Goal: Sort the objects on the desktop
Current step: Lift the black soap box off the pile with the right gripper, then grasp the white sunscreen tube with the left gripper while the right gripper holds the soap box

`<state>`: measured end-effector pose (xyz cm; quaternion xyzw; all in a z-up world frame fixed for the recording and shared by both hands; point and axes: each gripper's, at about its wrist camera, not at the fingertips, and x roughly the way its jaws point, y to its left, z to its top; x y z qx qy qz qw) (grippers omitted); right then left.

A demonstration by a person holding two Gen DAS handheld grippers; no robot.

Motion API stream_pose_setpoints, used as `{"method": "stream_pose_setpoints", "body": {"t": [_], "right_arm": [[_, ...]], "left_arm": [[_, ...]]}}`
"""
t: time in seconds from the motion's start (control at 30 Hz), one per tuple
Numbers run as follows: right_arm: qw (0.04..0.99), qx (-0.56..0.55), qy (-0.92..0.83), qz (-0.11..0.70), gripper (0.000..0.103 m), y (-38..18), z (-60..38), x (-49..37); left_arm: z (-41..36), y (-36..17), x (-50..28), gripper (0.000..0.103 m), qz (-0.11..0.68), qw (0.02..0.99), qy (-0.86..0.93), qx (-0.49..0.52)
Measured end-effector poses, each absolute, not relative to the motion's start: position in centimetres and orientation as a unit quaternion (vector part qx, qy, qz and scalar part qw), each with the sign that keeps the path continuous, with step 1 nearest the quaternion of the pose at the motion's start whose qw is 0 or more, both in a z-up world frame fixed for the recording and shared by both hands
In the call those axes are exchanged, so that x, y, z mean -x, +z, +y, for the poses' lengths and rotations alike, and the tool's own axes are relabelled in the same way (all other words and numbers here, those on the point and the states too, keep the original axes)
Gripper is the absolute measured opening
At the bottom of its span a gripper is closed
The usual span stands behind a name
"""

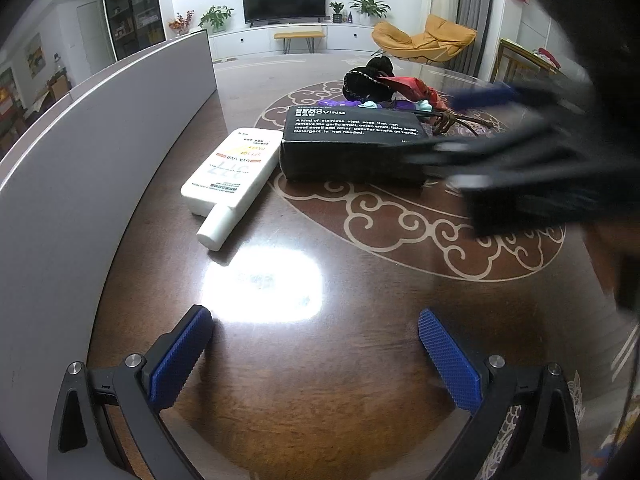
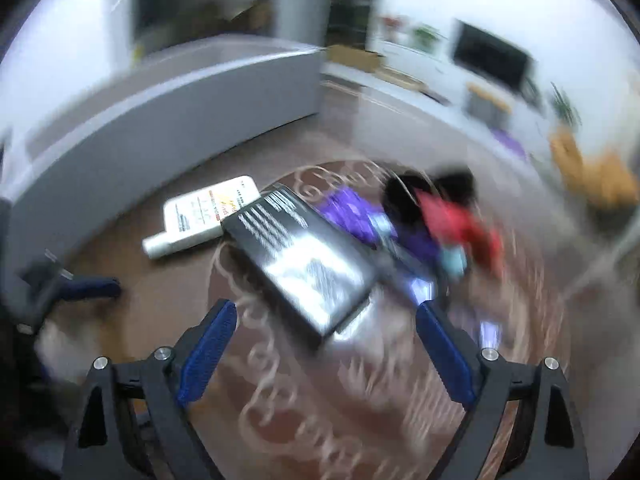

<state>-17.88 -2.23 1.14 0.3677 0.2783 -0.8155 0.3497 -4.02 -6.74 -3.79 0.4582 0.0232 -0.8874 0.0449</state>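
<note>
Right now both my grippers stand released with nothing between their blue pads: my left gripper (image 1: 316, 322) over the glossy dark wooden table (image 1: 320, 360), my right gripper (image 2: 326, 320) above it. Beyond them the flat black cardboard box (image 1: 352, 144) lies beside the white plastic bottle (image 1: 232, 176), touching it.

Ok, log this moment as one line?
left tool: open, empty | right tool: open, empty, over table | black box: on table, beside white bottle | sorting: unfinished
</note>
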Motion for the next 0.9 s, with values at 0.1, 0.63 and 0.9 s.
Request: {"method": "stream_pose_setpoints", "body": {"t": [0.1, 0.63, 0.9], "right_arm": [[0.363, -0.365, -0.787, 0.341, 0.092, 0.1, -5.7, 19.0], [0.322, -0.428, -0.821, 0.197, 0.035, 0.8, 4.7, 13.7], [0.322, -0.400, -0.852, 0.101, 0.085, 1.5, 12.3, 8.8]], "left_arm": [[-6.5, -4.0, 4.0, 0.103, 0.023, 0.044, -0.888, -0.458], [-7.4, -3.6, 4.6, 0.103, 0.016, 0.057, -0.880, -0.471], [-10.6, -3.0, 12.6, 0.103, 0.006, 0.089, -0.876, -0.473]]}}
